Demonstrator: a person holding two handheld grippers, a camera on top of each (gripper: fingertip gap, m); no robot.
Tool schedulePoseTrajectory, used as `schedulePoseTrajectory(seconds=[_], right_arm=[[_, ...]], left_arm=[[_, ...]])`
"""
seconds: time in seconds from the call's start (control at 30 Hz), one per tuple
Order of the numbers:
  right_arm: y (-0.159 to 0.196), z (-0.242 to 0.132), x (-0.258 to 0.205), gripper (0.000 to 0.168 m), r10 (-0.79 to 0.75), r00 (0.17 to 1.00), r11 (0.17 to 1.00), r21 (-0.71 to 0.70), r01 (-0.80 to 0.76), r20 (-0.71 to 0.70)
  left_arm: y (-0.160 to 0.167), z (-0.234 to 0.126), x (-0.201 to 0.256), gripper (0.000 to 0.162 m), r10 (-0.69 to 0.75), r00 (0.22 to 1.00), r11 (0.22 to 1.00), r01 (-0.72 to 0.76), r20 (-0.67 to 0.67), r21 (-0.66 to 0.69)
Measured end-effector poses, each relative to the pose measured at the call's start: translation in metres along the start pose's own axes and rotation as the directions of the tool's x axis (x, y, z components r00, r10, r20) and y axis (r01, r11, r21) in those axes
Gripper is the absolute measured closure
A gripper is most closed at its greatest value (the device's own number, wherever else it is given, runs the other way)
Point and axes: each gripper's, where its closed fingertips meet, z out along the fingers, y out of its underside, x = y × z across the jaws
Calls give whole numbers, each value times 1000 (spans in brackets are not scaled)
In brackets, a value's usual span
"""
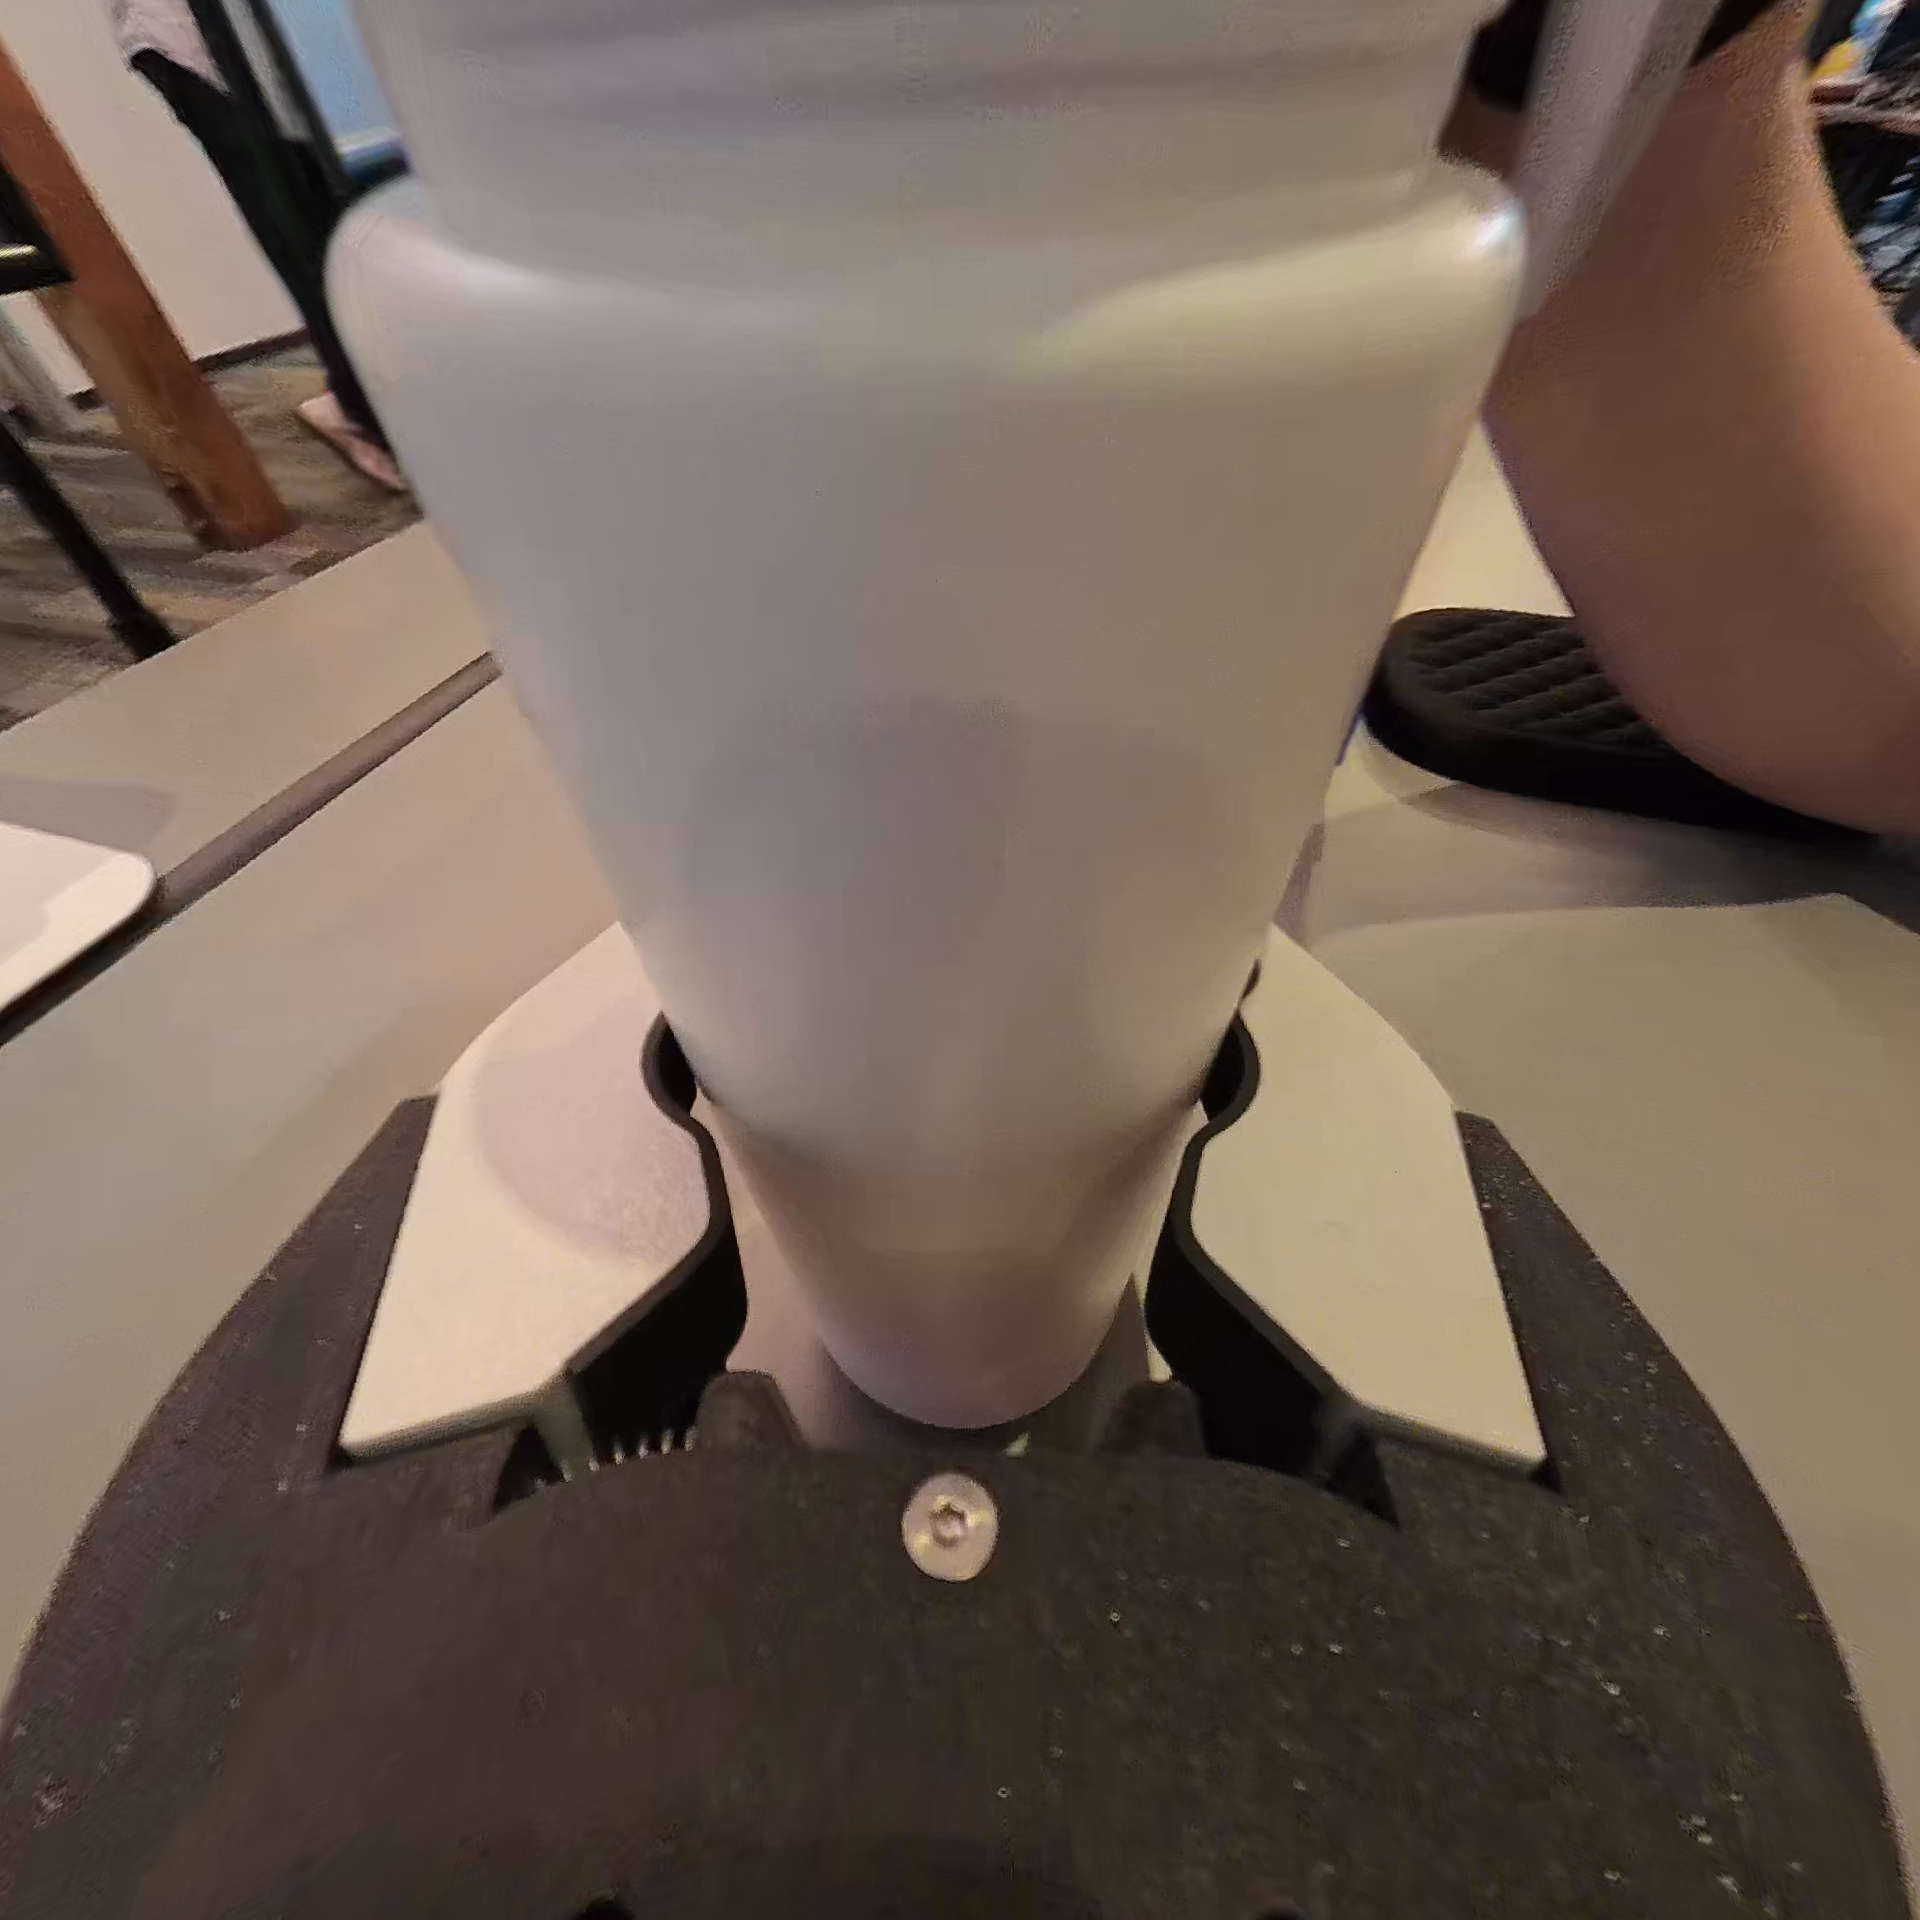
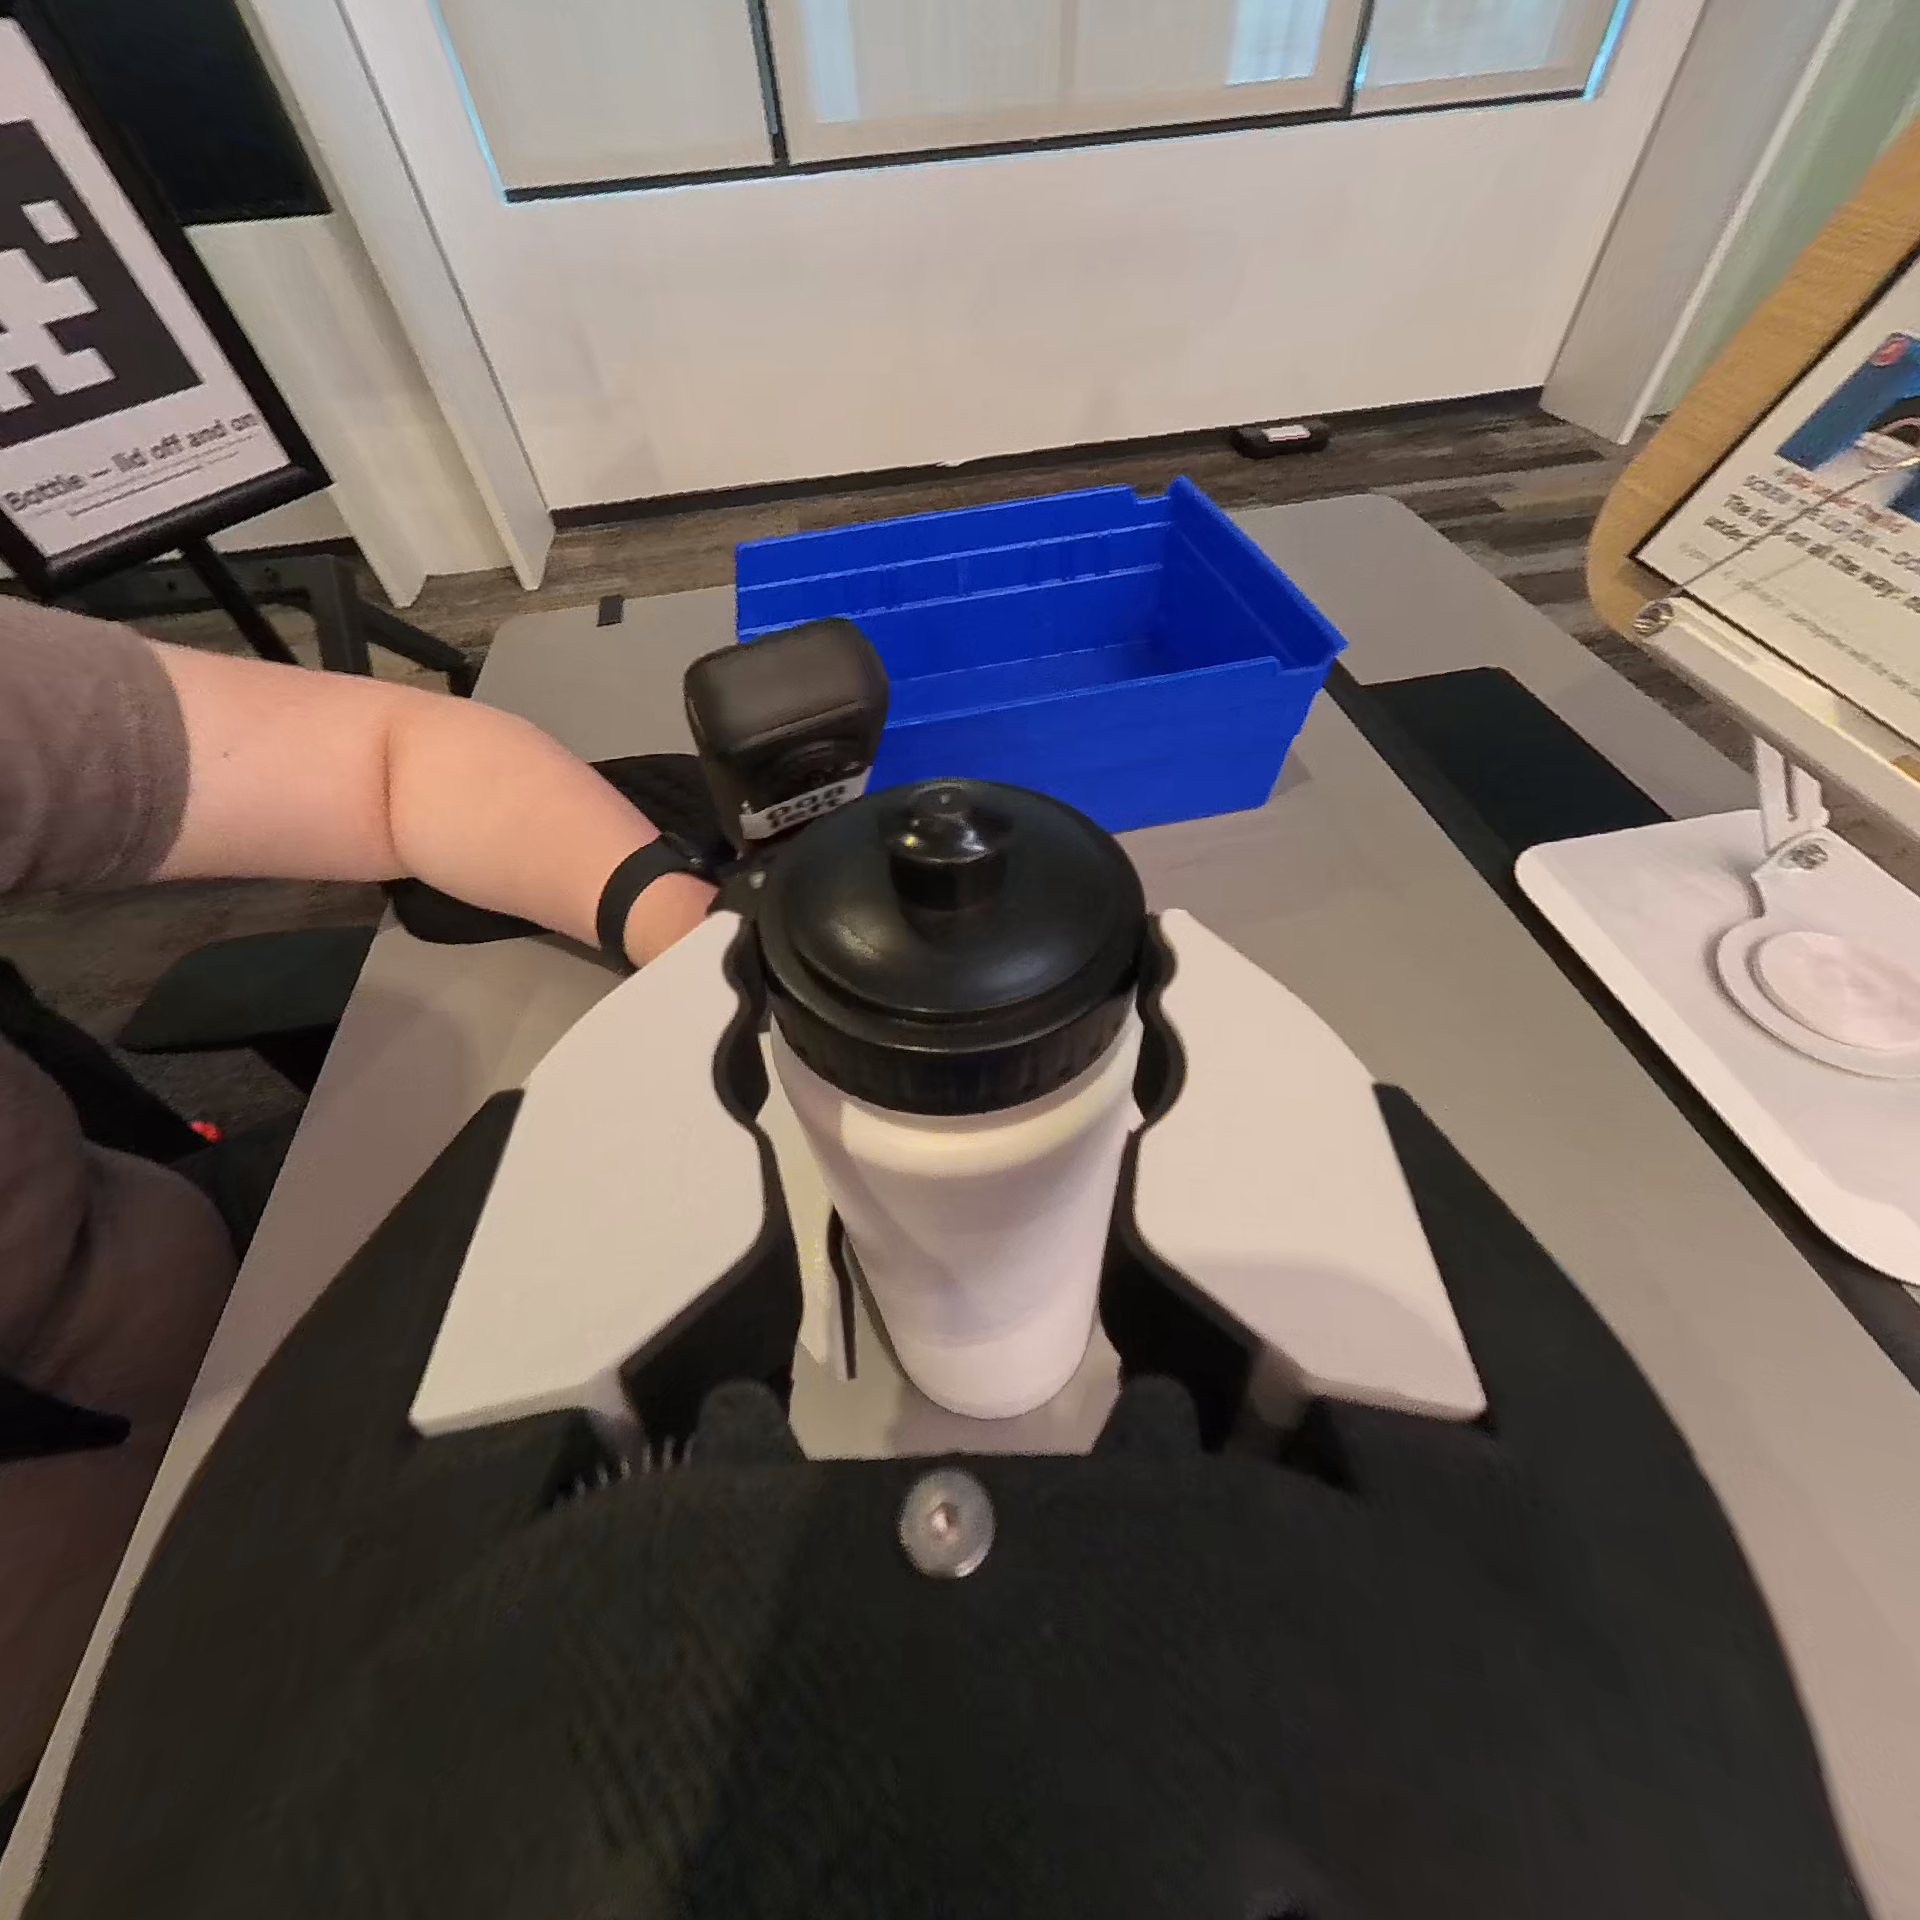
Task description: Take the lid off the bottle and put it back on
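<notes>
Bottle (image 2: 966, 1247) body was pinched low by the left tool (image 1: 951, 1132); right tool (image 2: 951, 987) pinched the lid (image 2: 951, 935) mid-frame. I'd twist level, body braced.

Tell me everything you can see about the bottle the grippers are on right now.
The bottle is white, matte plastic by the look of it, with a rounded shoulder. It stands upright on the grey table. Its black screw lid, ribbed at the rim and topped with a pull spout, is on. The left hand-held gripper is shut on the body low down. The right hand-held gripper brackets the lid from above; whether its fingers press it is unclear.
</notes>
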Motion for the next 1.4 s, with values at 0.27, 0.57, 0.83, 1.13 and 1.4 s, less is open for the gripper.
schedulePoseTrajectory(seconds=[0.27,0.57,0.83,1.13,1.4], right_arm=[[-4,8,14,98,74,974,994,89,-57,-212],[-10,-5,4,96,90,996,985,143,-93,27],[2,-13,-17,90,-4,977,997,79,-13,212],[1,-4,-3,98,28,998,998,47,-30,50],[-4,5,8,98,74,989,996,65,-66,-124]], left_arm=[[3,-3,-20,65,-44,987,998,49,155,-30],[-1,0,-2,65,-32,999,999,32,-24,7],[-1,3,21,65,31,990,999,-29,-136,16],[1,3,9,66,-11,999,999,9,-44,-44],[2,0,-2,65,-55,998,997,55,-10,-48]])
